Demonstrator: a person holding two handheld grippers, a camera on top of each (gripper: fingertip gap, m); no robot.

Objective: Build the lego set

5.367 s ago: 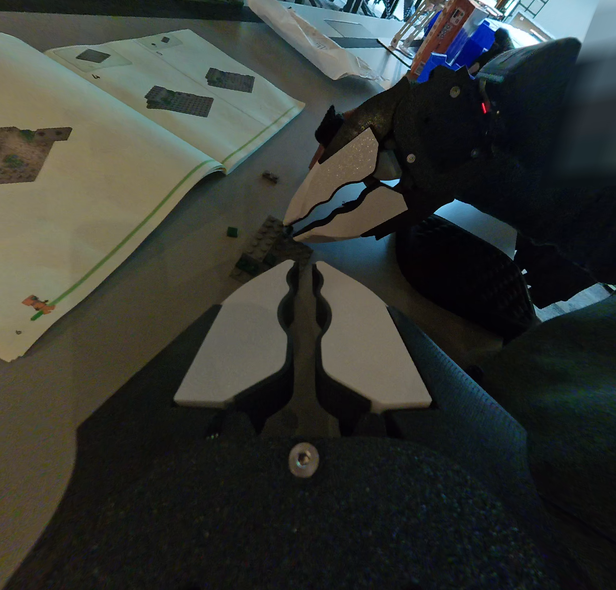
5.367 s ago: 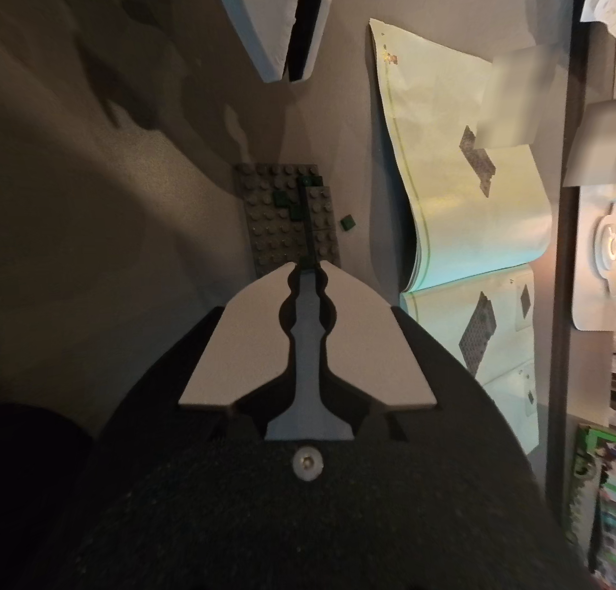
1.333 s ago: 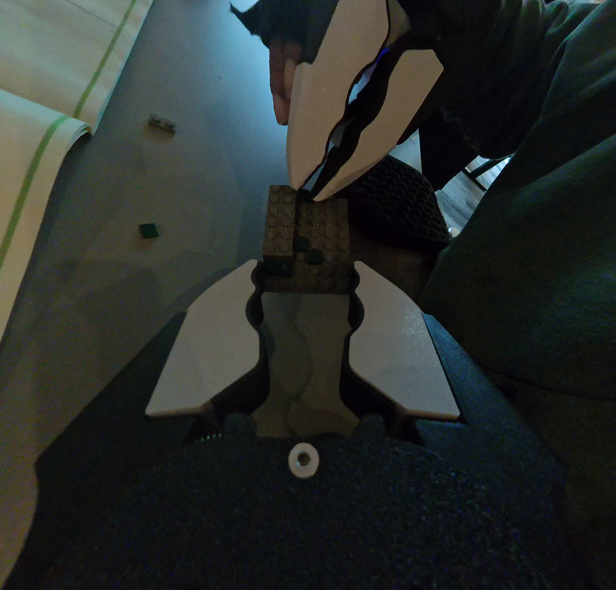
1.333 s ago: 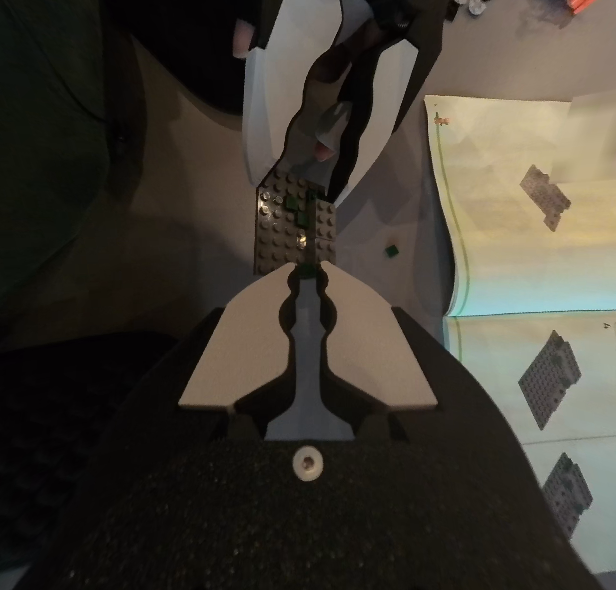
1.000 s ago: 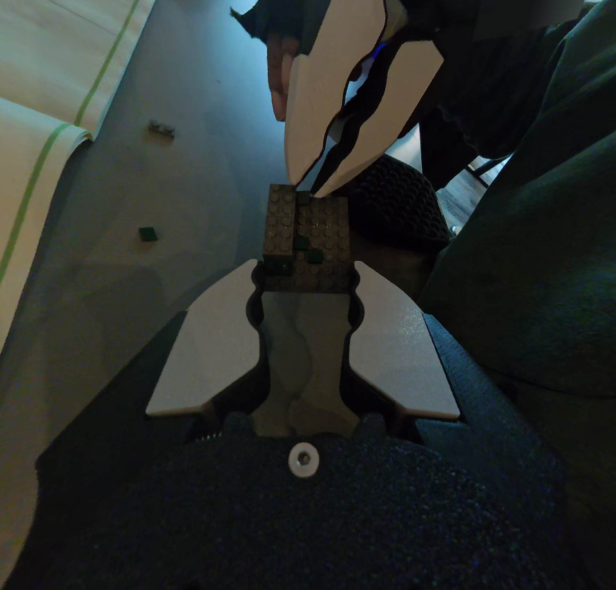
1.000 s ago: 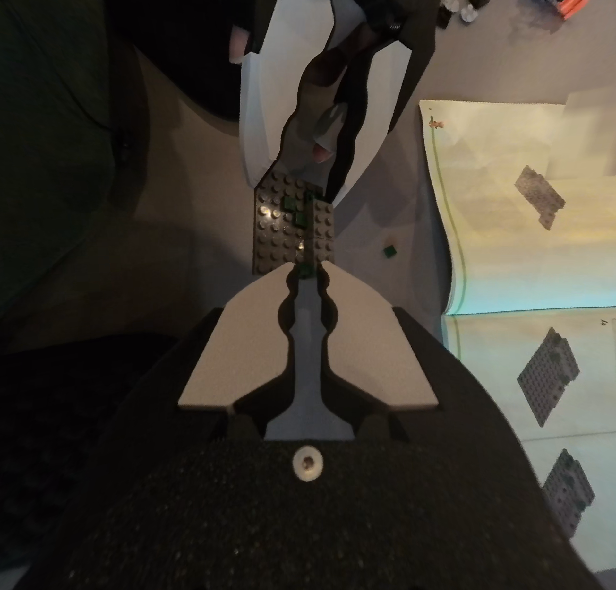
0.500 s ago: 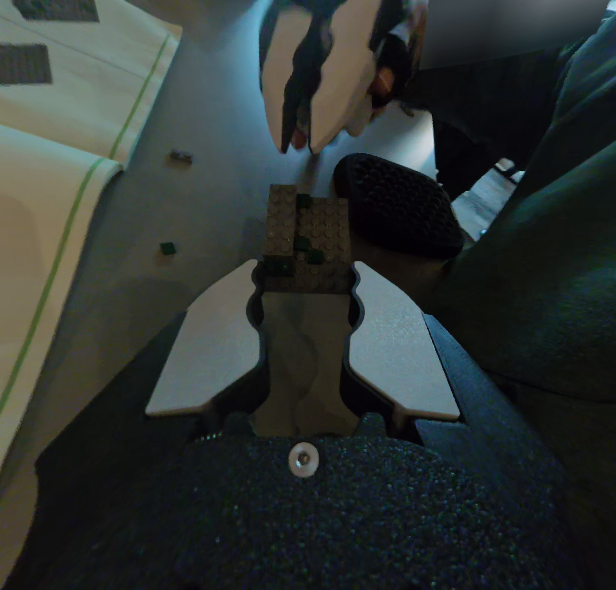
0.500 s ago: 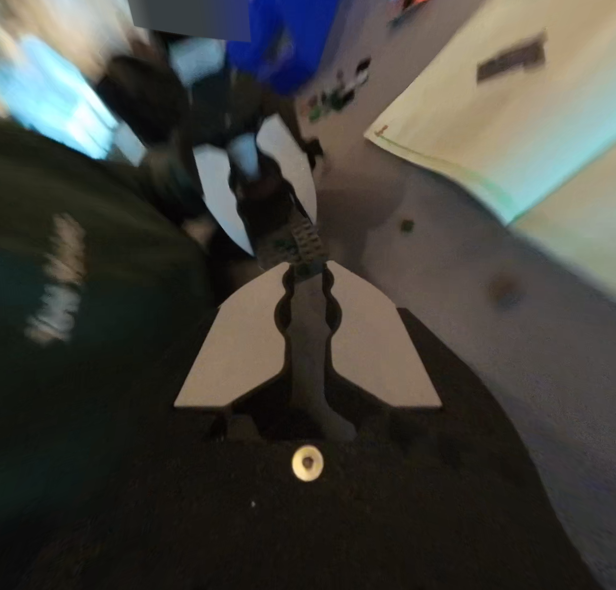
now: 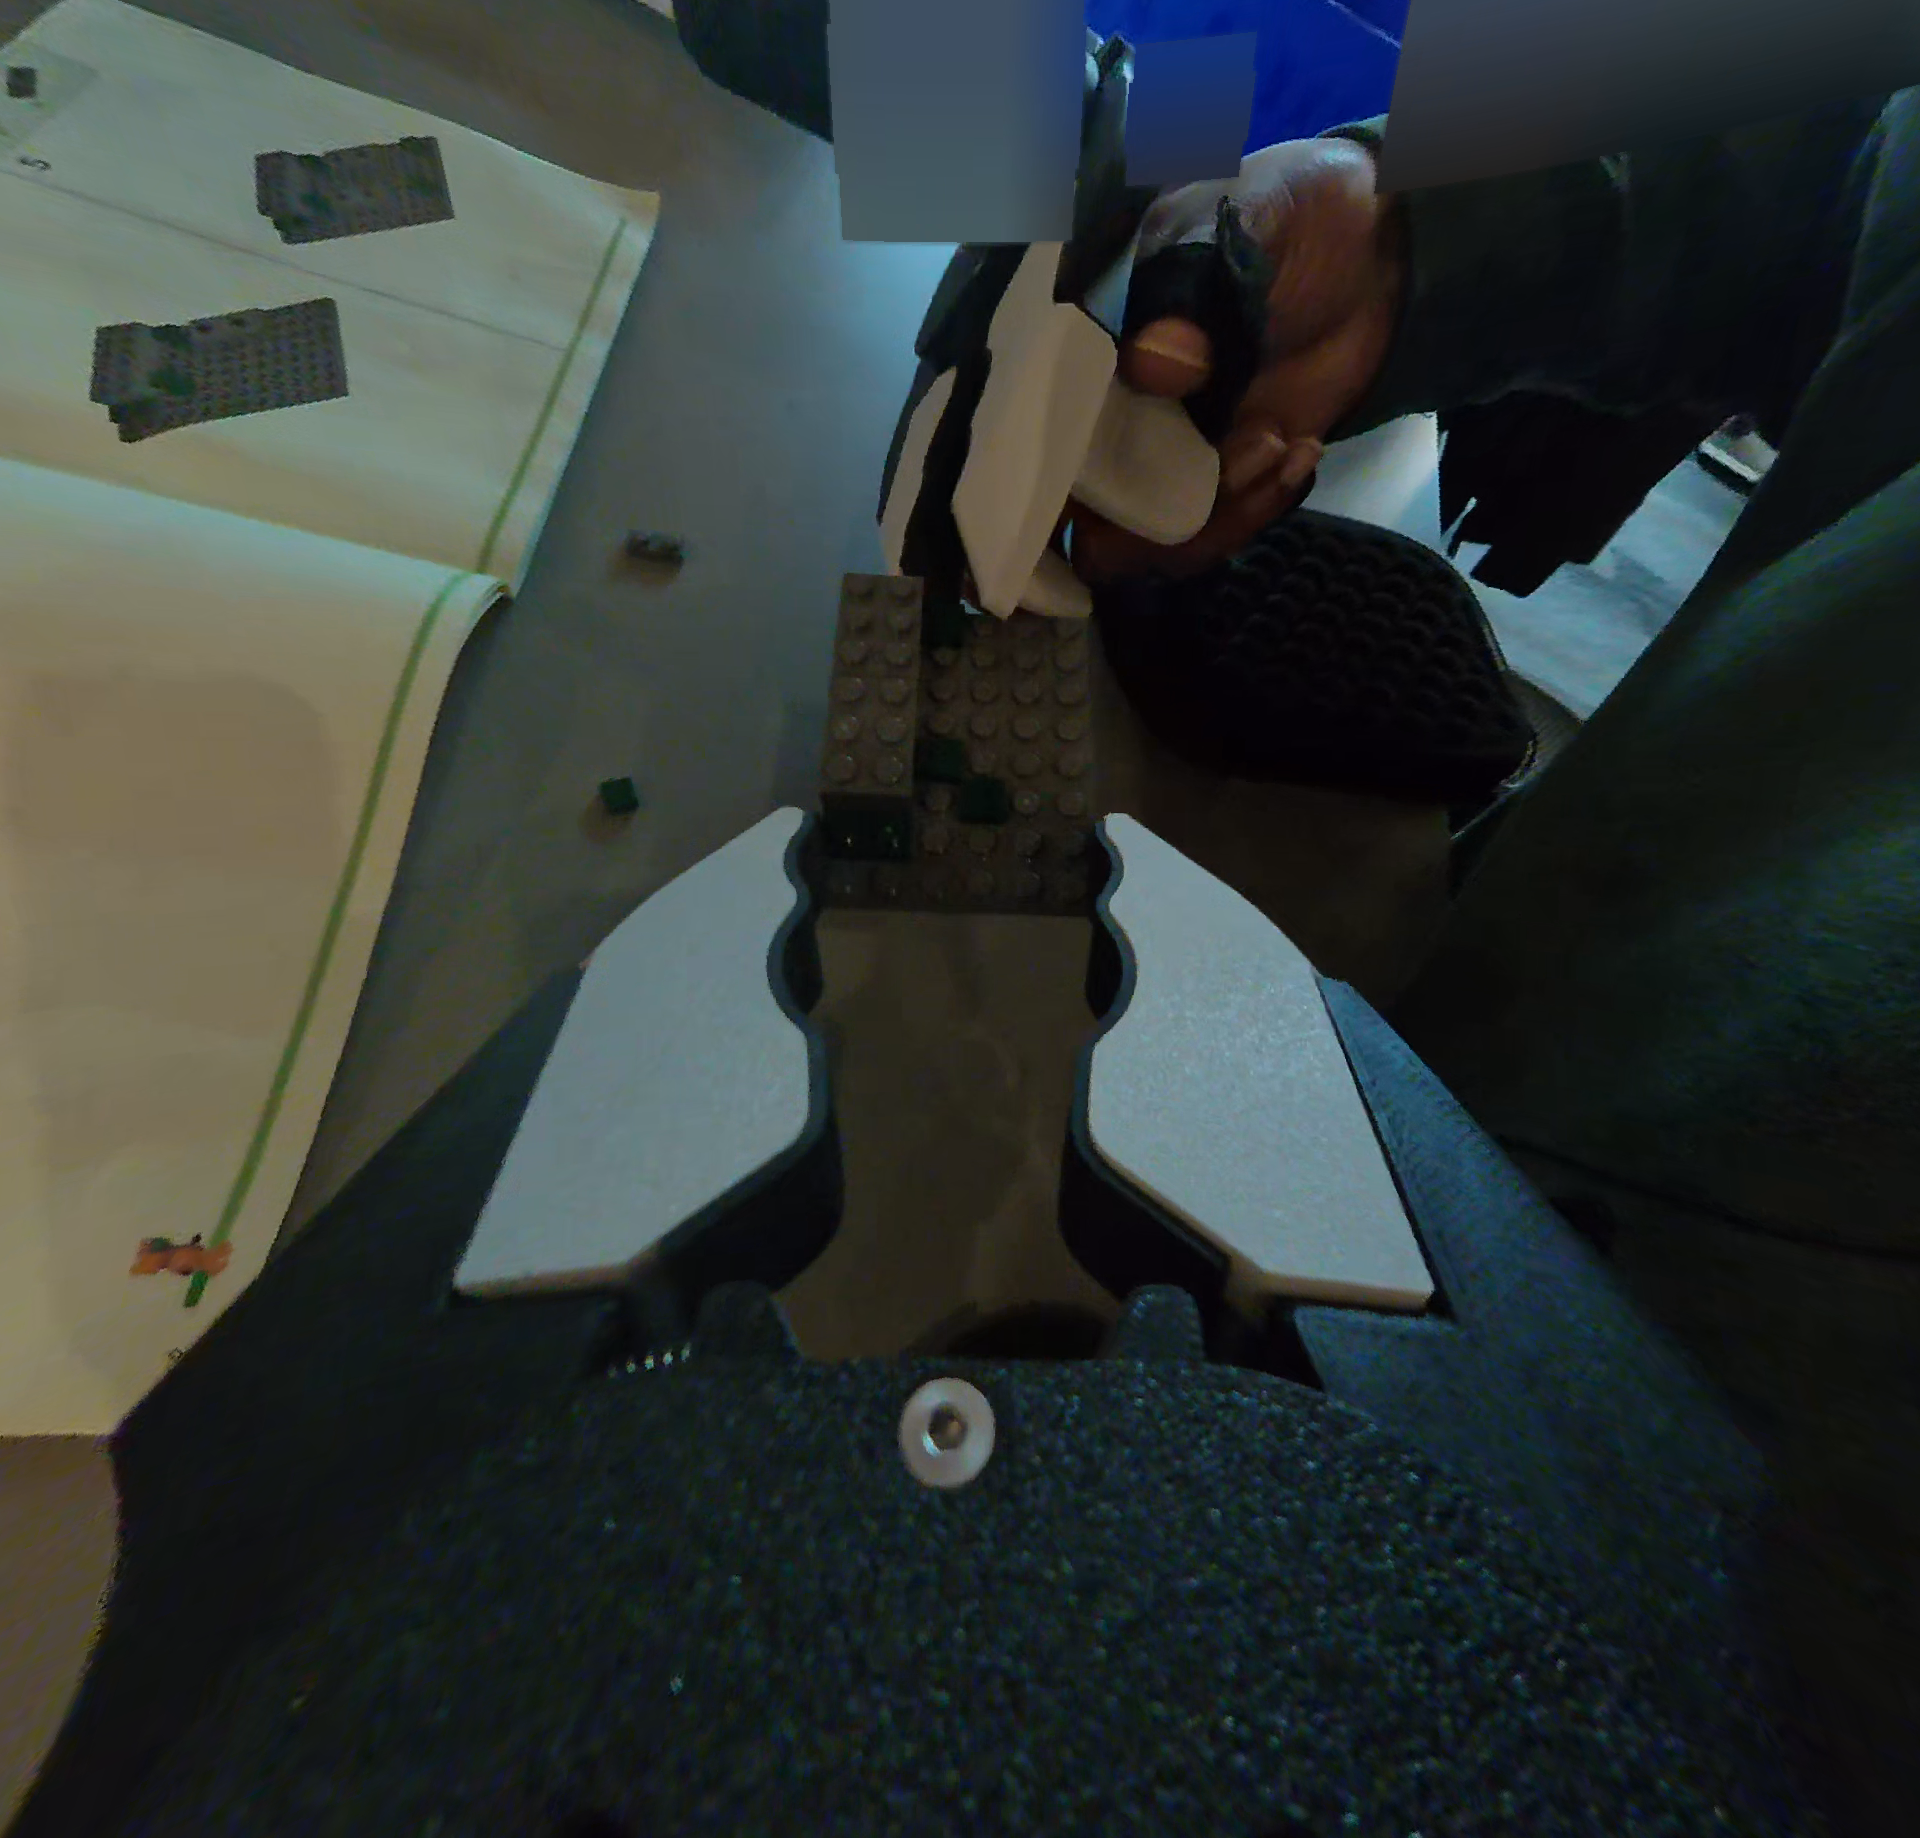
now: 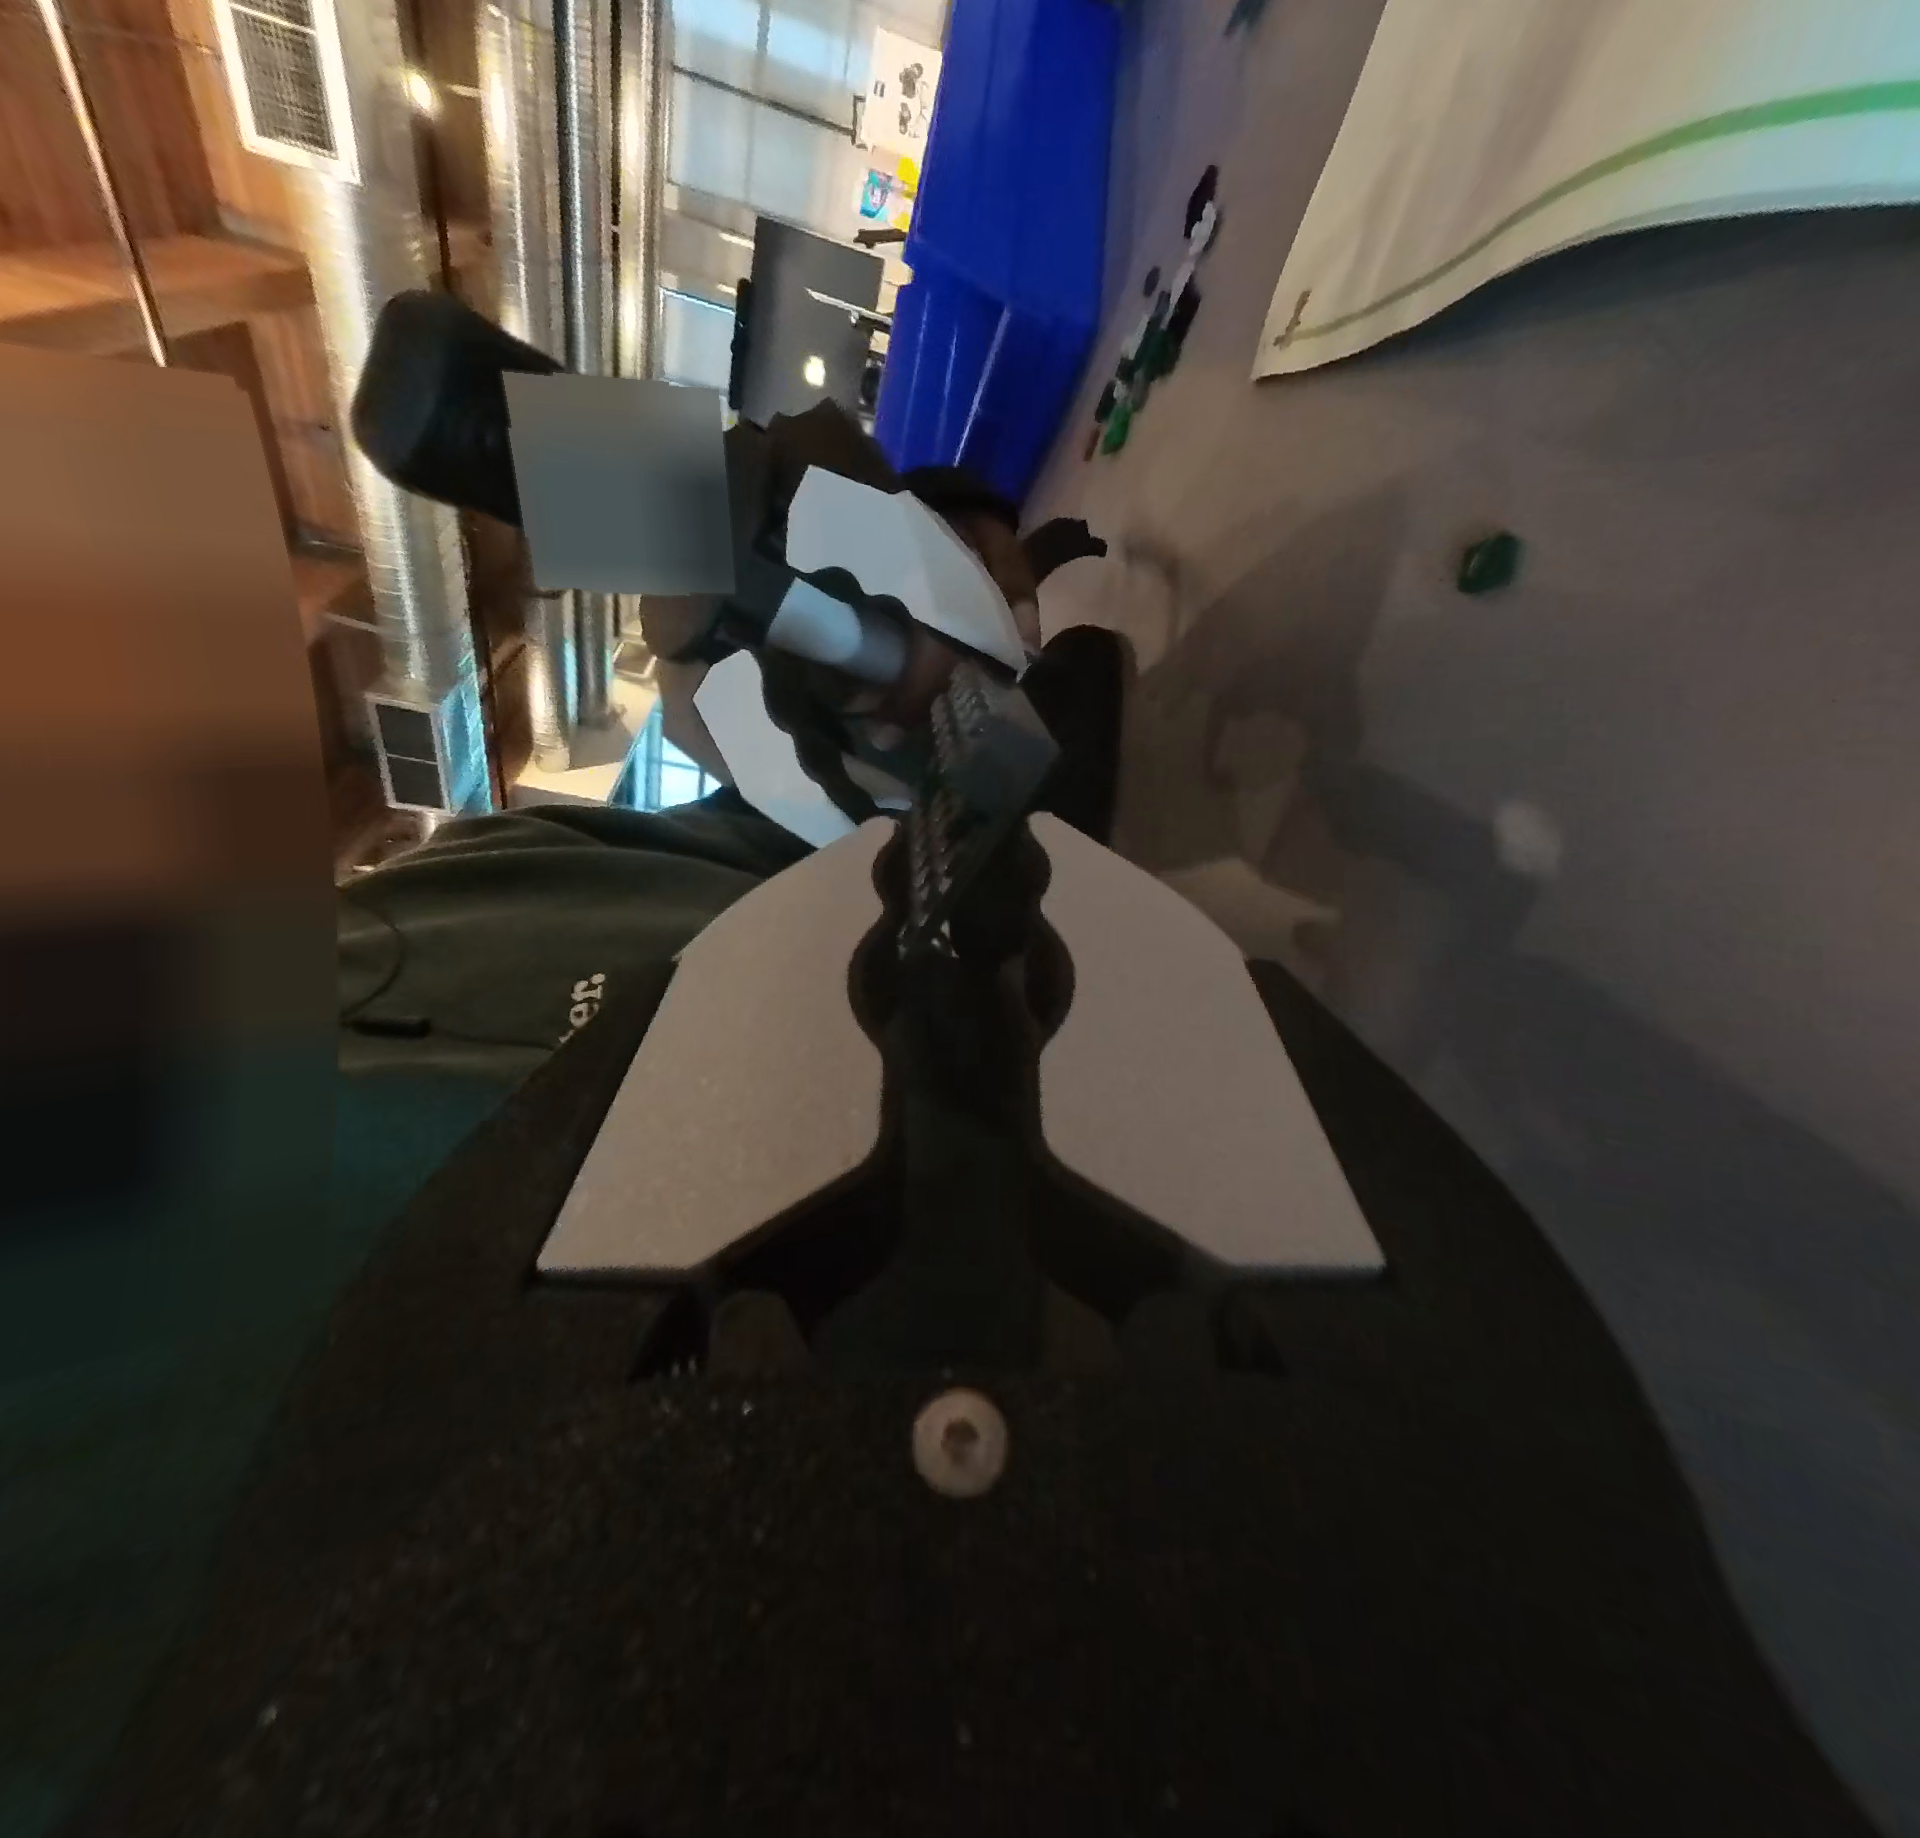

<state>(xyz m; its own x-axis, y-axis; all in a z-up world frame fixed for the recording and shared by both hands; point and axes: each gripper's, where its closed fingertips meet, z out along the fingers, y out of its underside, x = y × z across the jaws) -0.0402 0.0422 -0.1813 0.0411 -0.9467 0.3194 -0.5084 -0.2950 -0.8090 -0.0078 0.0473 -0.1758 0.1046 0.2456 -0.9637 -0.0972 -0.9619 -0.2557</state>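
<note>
Bare table (image 9: 727,354) left of plate (image 9: 997,739), booklet (image 9: 208,645) beyond, right tool (image 9: 961,583) crowding far edge

A grey worktop (image 9: 707,354) carries the things. On its left lies an open instruction booklet (image 9: 208,583) with green lines along its page edges. Just beside the booklet's edge sit a small grey brick (image 9: 655,548) and, nearer, a small dark green brick (image 9: 618,797), apart from each other. Farther off on the worktop stand blue bins (image 10: 997,178), with a scatter of small loose bricks (image 10: 1153,334) near them.
</note>
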